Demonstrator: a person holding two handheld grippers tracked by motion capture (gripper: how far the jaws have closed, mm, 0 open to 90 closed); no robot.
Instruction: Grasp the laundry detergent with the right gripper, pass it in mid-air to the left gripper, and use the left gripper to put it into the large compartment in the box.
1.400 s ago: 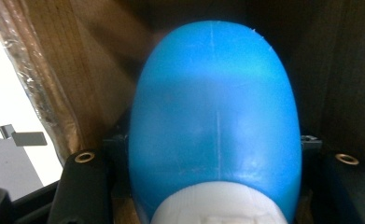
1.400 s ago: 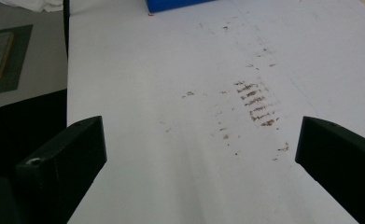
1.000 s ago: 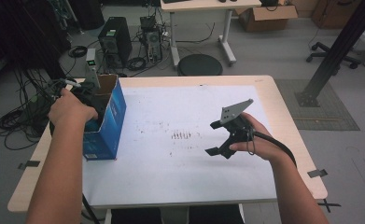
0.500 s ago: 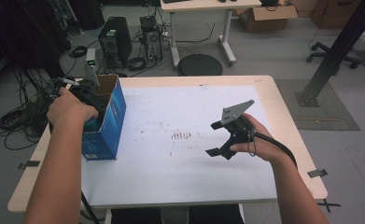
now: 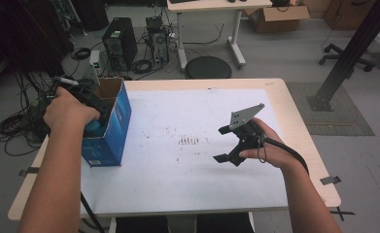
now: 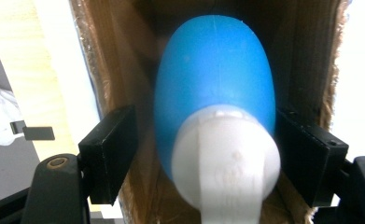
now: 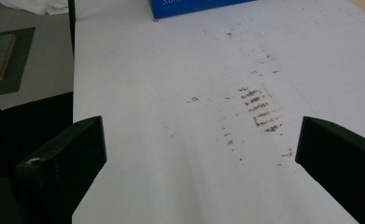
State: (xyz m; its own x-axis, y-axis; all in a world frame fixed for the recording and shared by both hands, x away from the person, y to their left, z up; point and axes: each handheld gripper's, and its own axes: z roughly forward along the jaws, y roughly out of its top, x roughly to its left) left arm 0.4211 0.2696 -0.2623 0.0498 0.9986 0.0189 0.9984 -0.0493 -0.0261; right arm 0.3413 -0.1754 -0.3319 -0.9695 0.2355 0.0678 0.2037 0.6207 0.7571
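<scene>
A blue cardboard box with an open top stands at the table's left edge. My left gripper reaches down into the box. Between its jaws sits a blue rubber bulb with a white neck. The jaws have just been opening: a gap shows between the left pad and the bulb, and the right pad lies close beside it. My right gripper hovers over the white table sheet at the right, open, nothing between its fingers.
Brown smudges mark the middle of the sheet. The blue box's edge appears far off in the right gripper view. Behind the table stand a round black stool, computer towers with cables, and a black post.
</scene>
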